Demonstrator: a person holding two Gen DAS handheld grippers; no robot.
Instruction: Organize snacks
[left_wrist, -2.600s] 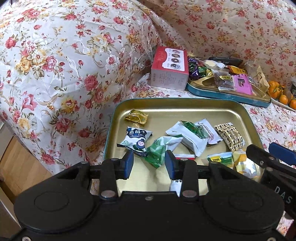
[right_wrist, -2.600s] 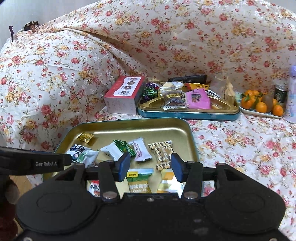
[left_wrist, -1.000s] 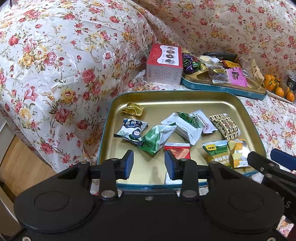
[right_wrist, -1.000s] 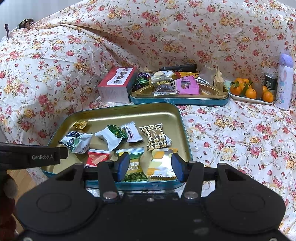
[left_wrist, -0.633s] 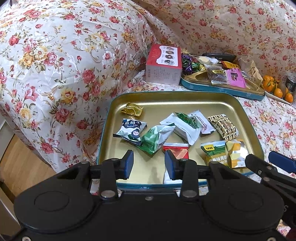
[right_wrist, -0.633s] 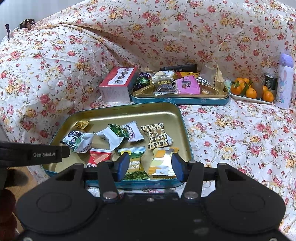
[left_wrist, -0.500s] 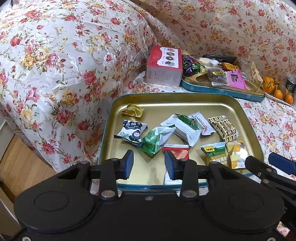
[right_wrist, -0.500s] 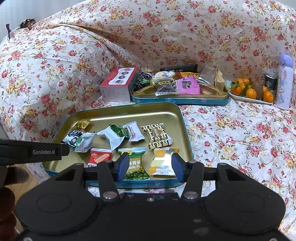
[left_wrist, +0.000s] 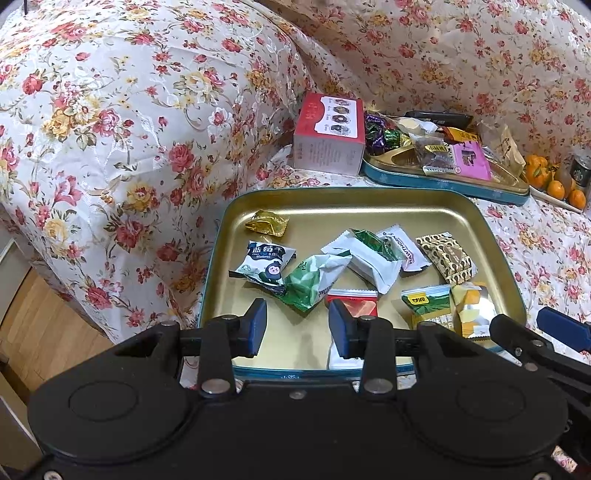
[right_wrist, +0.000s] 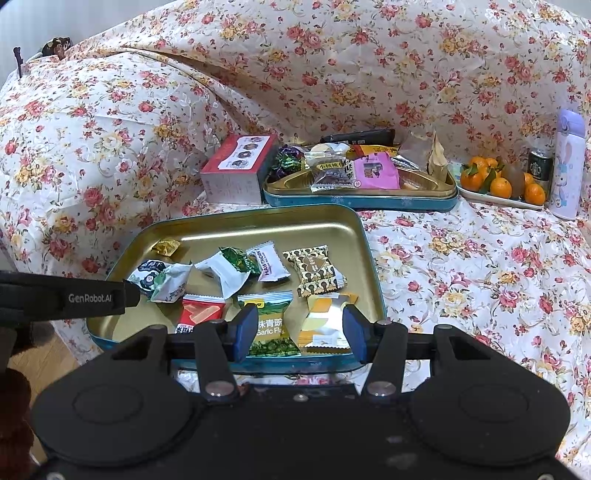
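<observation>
A: On flowered sofa cover, found shallow gold metal tray with teal rim (left_wrist: 351, 191), holding nine loose wrapped snacks (left_wrist: 373, 258). Looked hardly sorted yet.
B: And behind it?
A: Saw second gold divided tray (right_wrist: 354, 201), partly filled, too crowded to count; just beside, one red cardboard box (right_wrist: 236, 166).
B: Grippers?
A: Left black gripper (left_wrist: 297, 332) and right black gripper (right_wrist: 299, 332) hovered over near rim, jaws apart, empty. Judged most work left.

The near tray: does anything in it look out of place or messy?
Yes. In the near tray the snack packets lie in a loose pile, each at its own angle; the white-green packet overlaps its neighbours. Nothing looks spilled or torn.
</observation>
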